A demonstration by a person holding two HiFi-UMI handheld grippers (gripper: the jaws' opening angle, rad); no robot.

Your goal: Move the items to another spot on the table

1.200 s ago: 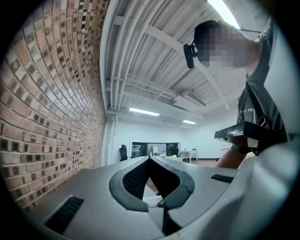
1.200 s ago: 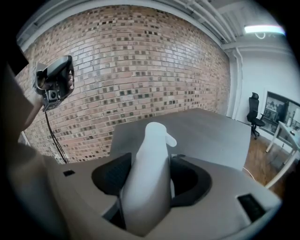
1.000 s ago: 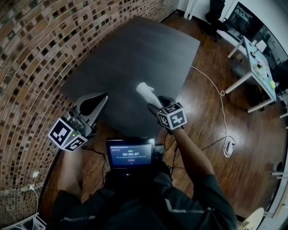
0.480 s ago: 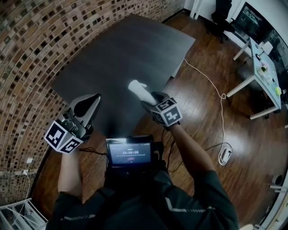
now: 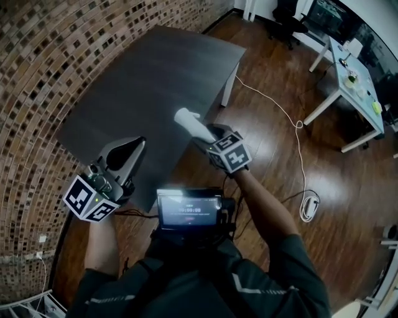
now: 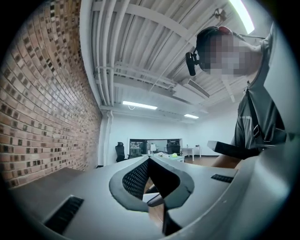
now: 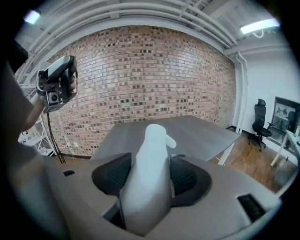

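My right gripper [image 5: 200, 132] is shut on a white bottle [image 5: 188, 122] with a small spout, held in the air above the near right edge of the dark grey table [image 5: 143, 81]. In the right gripper view the bottle [image 7: 149, 164] stands between both pads, with the table [image 7: 197, 131] beyond it. My left gripper [image 5: 126, 153] hovers by the table's near left corner. Its jaws meet at the tips [image 6: 149, 159] with nothing between them. It also shows at the upper left of the right gripper view as the left gripper [image 7: 57, 84].
A brick wall [image 5: 37, 74] runs along the table's far left side. Right of the table lies wooden floor with a white cable [image 5: 298, 124]. A white desk [image 5: 348, 68] and an office chair [image 5: 286, 12] stand at the back right. A lit screen [image 5: 188, 208] sits at the person's chest.
In the head view the table has drifted left and farther off while both grippers travel with the person. The right gripper keeps its hold on the white bottle; the left stays shut.
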